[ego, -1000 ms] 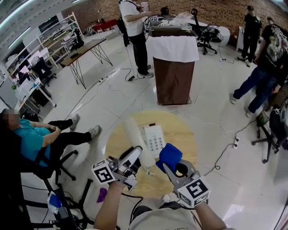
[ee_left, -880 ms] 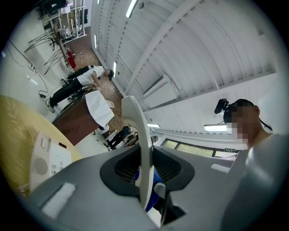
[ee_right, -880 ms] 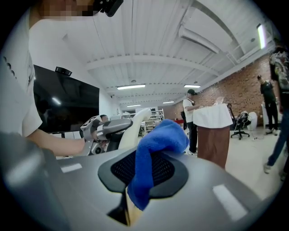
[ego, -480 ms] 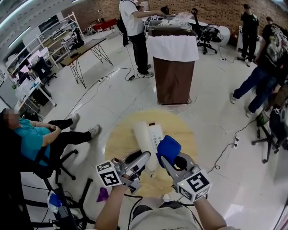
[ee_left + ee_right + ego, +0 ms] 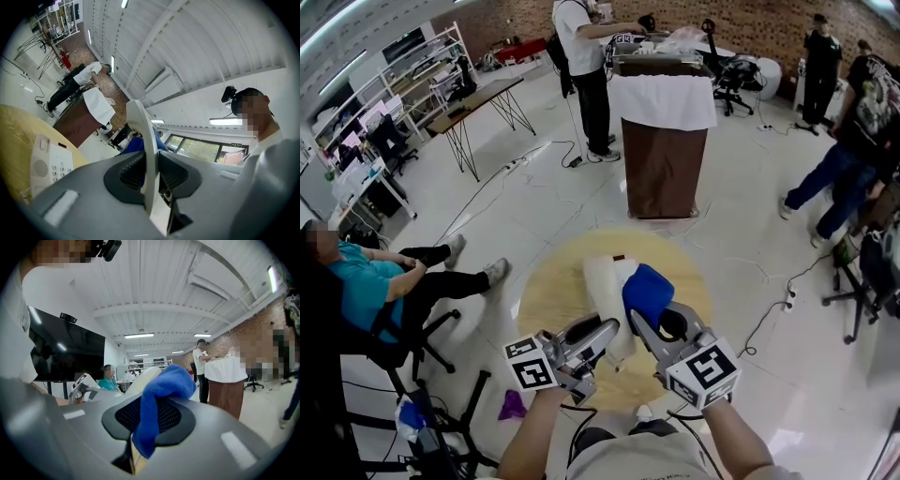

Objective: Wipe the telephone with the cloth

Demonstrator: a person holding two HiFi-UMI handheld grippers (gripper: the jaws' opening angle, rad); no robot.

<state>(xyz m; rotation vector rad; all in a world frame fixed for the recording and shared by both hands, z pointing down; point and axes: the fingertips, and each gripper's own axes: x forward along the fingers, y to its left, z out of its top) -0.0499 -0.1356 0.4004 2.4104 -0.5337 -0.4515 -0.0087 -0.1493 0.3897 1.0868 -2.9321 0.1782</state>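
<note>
Nearest the person, the left gripper (image 5: 602, 331) was clamped on the white handset (image 5: 603, 292). In the left gripper view, both ribbed pads pressed the handset's (image 5: 143, 140) thin edge, which ran up between the jaws of that gripper (image 5: 151, 171). Beside it, the right gripper (image 5: 645, 321) was closed on the blue cloth (image 5: 647, 289). In the right gripper view, a fold of the cloth (image 5: 161, 391) hung down between the pads of the gripper (image 5: 147, 417), and the rest bunched above them.

In the head view, the cloth sat against the right side of the raised handset, above the round wooden table (image 5: 551, 292). Whether the two actually touched could not be told for certain. The telephone base (image 5: 52, 161) lay flat on that table, keypad up; the head view showed only a sliver of it behind the handset and cloth.

Farther off, a seated person in a teal shirt (image 5: 364, 286) was at the left. Beyond the table stood a brown lectern (image 5: 663, 167) draped with white fabric, a person in a white shirt (image 5: 581, 56) stood behind it, and more people (image 5: 848, 131) stood at the far right.
</note>
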